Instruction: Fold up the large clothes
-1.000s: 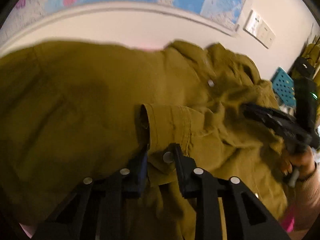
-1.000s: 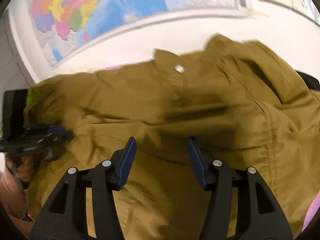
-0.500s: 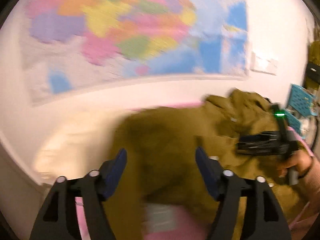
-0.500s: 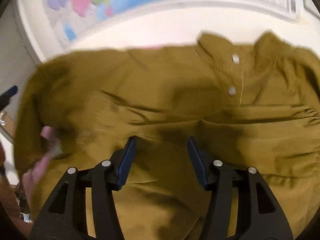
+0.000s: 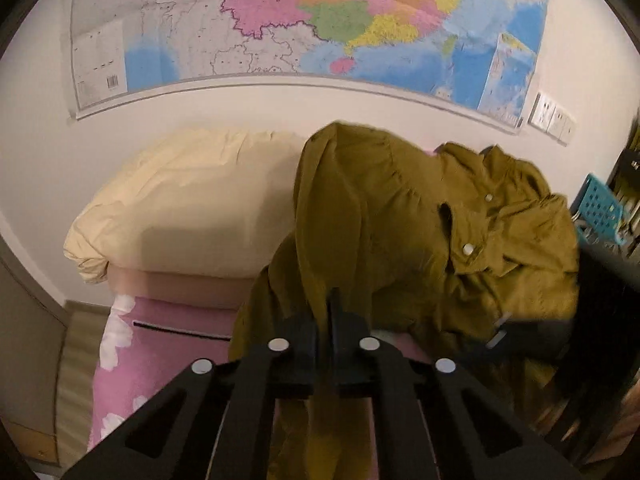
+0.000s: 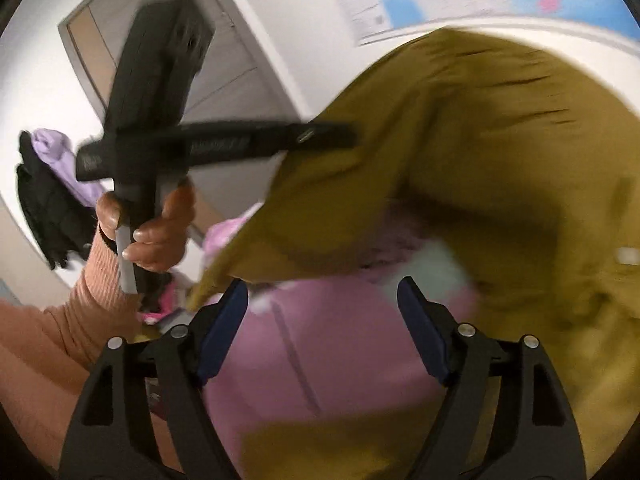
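Observation:
An olive-green jacket (image 5: 400,220) lies heaped on the pink bed (image 5: 160,340), its snap buttons facing up. My left gripper (image 5: 332,306) is shut on a fold of the jacket's near edge, and the cloth hangs from it in a ridge. In the right wrist view the same left gripper (image 6: 344,133) pinches the jacket (image 6: 480,140) and lifts it off the sheet, held by a hand (image 6: 156,232) in a peach sleeve. My right gripper (image 6: 322,300) hovers over bare pink sheet (image 6: 320,360). Its jaws are opening, and no cloth is between the pads.
A cream pillow (image 5: 192,208) lies on the bed's left end against the wall. Above it hangs a large map (image 5: 320,20). A blue basket (image 5: 600,204) stands at the far right. A door (image 6: 224,60) and hanging clothes (image 6: 44,184) are to the left.
My left gripper let go of the cuff, swung left and shut on the jacket's edge, raising it. My right gripper swung left off the jacket and its jaws spread wider.

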The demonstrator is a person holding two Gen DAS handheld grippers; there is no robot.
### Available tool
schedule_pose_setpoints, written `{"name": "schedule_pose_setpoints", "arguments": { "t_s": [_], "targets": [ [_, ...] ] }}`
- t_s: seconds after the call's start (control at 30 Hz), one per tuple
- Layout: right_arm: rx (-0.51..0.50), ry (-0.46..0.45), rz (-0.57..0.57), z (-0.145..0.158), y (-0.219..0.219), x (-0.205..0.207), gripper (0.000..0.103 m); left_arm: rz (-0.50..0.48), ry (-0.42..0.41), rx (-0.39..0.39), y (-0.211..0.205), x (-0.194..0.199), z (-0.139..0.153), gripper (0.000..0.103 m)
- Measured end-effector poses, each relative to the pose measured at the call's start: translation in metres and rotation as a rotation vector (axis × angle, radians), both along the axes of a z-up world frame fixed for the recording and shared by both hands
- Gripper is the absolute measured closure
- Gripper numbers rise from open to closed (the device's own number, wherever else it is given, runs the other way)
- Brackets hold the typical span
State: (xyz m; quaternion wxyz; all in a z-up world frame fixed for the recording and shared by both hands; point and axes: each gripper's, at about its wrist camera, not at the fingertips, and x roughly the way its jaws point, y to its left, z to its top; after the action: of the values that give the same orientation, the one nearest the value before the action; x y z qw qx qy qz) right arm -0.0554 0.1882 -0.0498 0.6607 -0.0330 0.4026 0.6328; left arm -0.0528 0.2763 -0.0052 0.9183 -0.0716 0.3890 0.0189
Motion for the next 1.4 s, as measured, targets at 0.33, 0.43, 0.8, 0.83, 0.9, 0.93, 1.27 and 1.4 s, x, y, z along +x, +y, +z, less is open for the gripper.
{"name": "schedule_pose_setpoints", "arguments": {
  "t_s": [0.33,0.43,0.8,0.83,0.9,0.93,1.27,1.4],
  "targets": [
    [0.079,0.191,-0.07,-0.011,0.044,0.007,0.101,-0.119,0.014,-0.04,-0.031,0.02,0.021,0.099],
    [0.146,0.171,-0.071,0.013,0.013,0.013,0.101,-0.137,-0.06,-0.121,-0.023,0.013,0.04,0.093],
    [0.414,0.027,-0.416,0.131,-0.206,0.086,0.101,-0.17,-0.267,-0.177,-0.023,-0.011,0.082,0.055],
    [0.402,0.015,-0.478,0.131,-0.232,0.092,0.101,-0.175,-0.241,-0.174,-0.028,-0.003,0.074,0.055],
    [0.341,0.029,-0.617,0.12,-0.279,0.105,0.101,-0.182,-0.182,-0.154,-0.039,0.014,0.056,0.055],
    [0.313,0.035,-0.656,0.115,-0.292,0.111,0.101,-0.189,-0.149,-0.141,-0.047,0.024,0.045,0.055],
    [0.08,0.183,-1.006,0.005,-0.389,0.161,0.052,-0.242,0.086,0.007,-0.128,0.119,-0.034,0.055],
    [0.07,0.072,-0.94,0.018,-0.388,0.128,0.021,-0.23,0.066,0.001,-0.133,0.136,-0.028,0.052]
  ]
}}
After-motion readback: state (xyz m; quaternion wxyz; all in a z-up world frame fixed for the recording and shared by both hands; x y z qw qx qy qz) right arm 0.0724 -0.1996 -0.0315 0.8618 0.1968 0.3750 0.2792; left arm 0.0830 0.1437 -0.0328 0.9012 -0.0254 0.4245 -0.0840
